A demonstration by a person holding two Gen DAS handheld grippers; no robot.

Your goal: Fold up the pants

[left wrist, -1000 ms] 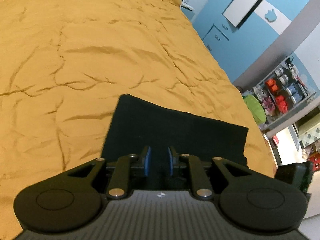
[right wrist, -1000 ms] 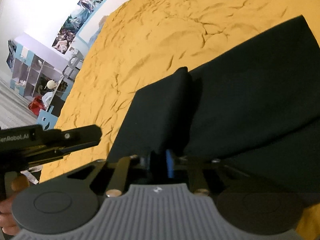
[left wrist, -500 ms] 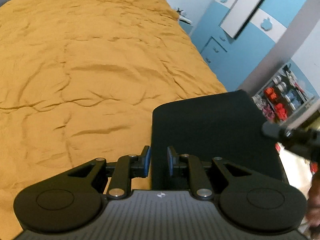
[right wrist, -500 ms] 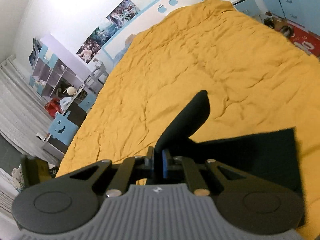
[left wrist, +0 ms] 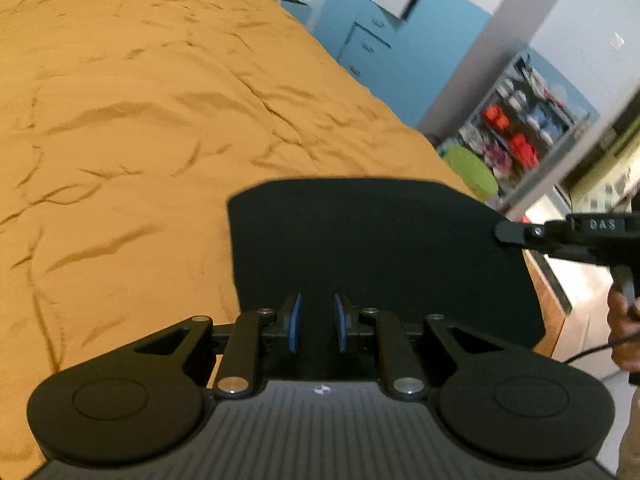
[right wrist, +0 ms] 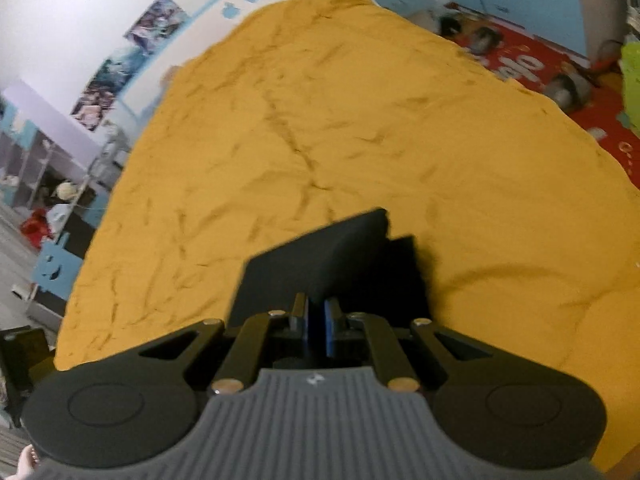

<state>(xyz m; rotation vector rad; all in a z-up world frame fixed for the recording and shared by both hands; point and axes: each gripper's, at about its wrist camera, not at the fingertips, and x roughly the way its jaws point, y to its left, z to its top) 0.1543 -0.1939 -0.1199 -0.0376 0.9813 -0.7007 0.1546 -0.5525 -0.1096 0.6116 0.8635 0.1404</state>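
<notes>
The black pants [left wrist: 380, 248] hang as a folded panel above the orange bed cover [left wrist: 140, 140], stretched between my two grippers. My left gripper [left wrist: 317, 322] has blue pads a small gap apart, with the dark cloth running between them. My right gripper [right wrist: 316, 320] is shut on one edge of the pants [right wrist: 320, 256], which fold away in front of it over the bed cover [right wrist: 360, 120]. The right gripper also shows in the left wrist view [left wrist: 520, 234] at the pants' right edge.
Blue cabinets [left wrist: 360, 44] and a shelf with red and white items [left wrist: 520, 128] stand past the bed's right side. A red mat [right wrist: 532, 68] lies on the floor beyond the bed. White shelves [right wrist: 32, 168] stand at the left.
The pants have been lifted off the bed and folded over, from lying flat to a raised panel held between both grippers. Both grippers have risen and swung toward the bed's foot.
</notes>
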